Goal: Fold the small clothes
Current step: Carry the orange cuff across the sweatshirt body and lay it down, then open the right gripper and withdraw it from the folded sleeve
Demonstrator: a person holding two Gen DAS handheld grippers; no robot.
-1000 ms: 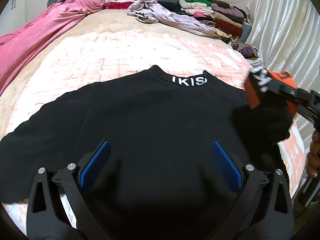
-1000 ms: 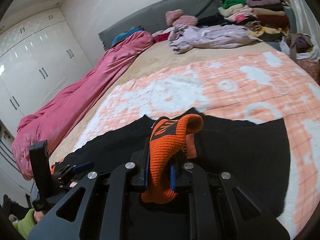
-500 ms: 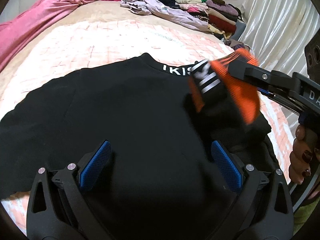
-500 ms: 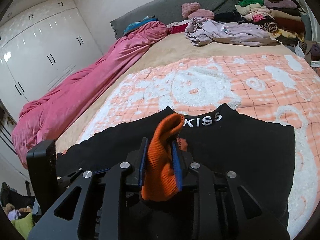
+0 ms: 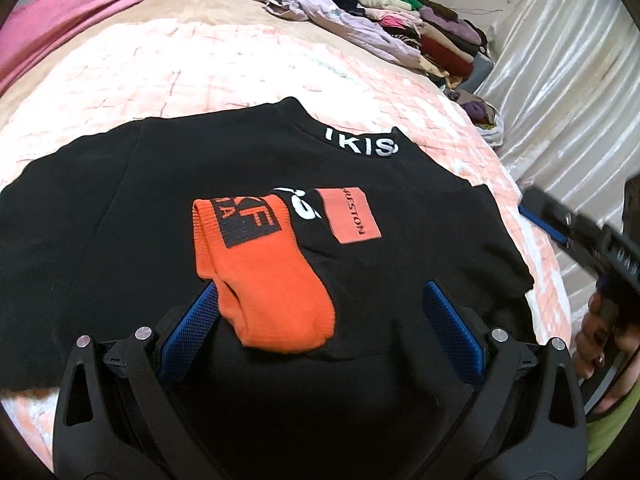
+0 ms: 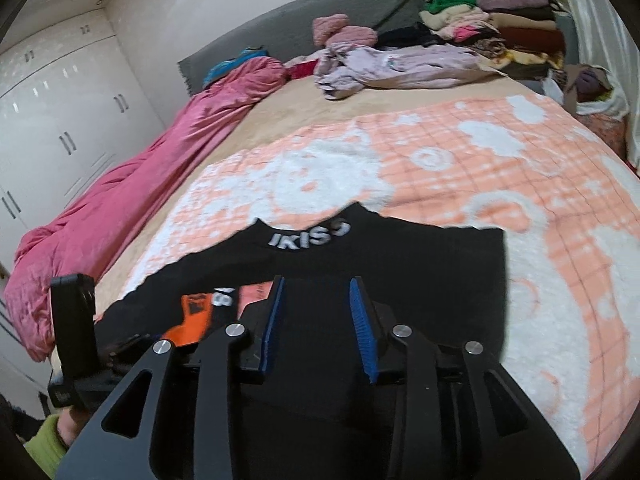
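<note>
The sweater's [image 5: 160, 240] hem lay hidden under the left tool [image 5: 320, 328]; the right tool [image 5: 560, 224] was motion-blurred, cut by the frame's edge.

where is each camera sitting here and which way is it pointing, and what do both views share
Left wrist: rides the left gripper, looking along its open jaws up the bed; it sees the black shirt with its orange cuff folded over; the right gripper and the person's fingers show at the right edge.
Right wrist: rides the right gripper, low by the shirt's hem, facing the gray headboard; its open jaws are empty and the left gripper shows at the left.
Shared: shirt, cuff, pink duvet, clothes pile.
</note>
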